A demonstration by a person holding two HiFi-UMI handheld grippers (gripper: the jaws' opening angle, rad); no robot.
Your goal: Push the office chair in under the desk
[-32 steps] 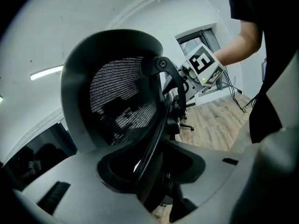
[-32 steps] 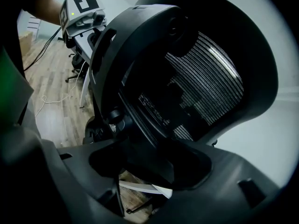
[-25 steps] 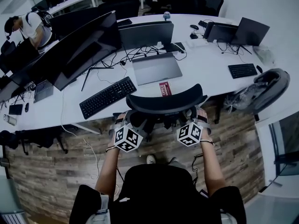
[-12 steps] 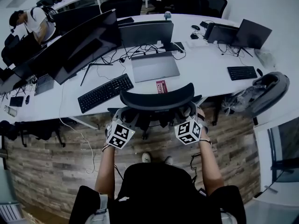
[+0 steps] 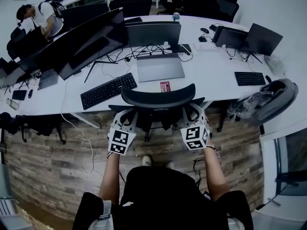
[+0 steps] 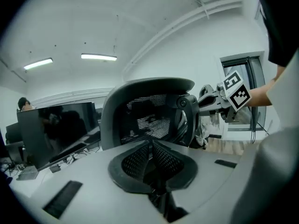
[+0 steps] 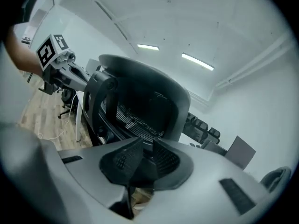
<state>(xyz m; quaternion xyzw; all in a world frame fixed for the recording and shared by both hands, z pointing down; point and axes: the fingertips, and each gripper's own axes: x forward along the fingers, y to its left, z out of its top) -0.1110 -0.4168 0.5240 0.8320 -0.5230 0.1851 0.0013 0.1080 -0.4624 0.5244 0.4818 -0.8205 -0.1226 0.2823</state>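
The black mesh office chair [image 5: 158,97] stands with its backrest at the white desk's [image 5: 211,75] front edge. My left gripper [image 5: 127,120] is at the left side of the chair's back frame and my right gripper [image 5: 194,113] at the right side. In the left gripper view the chair back [image 6: 145,111] fills the middle; the left gripper [image 6: 150,146] is closing, its pads nearly together with nothing seen between them. In the right gripper view the chair [image 7: 140,101] rises just ahead. The right gripper [image 7: 142,155] is closing with a narrow dark gap left; what lies in it I cannot tell.
On the desk lie a black keyboard [image 5: 108,91], a closed laptop [image 5: 159,67], dark monitors [image 5: 91,42] and cables. A grey backpack [image 5: 268,97] sits at the desk's right end. A person [image 5: 41,18] is at the far left. A cable [image 5: 88,147] trails over the wooden floor.
The chair's backrest has moved toward the desk edge, and both grippers have gone forward with it. The view has shifted forward as well.
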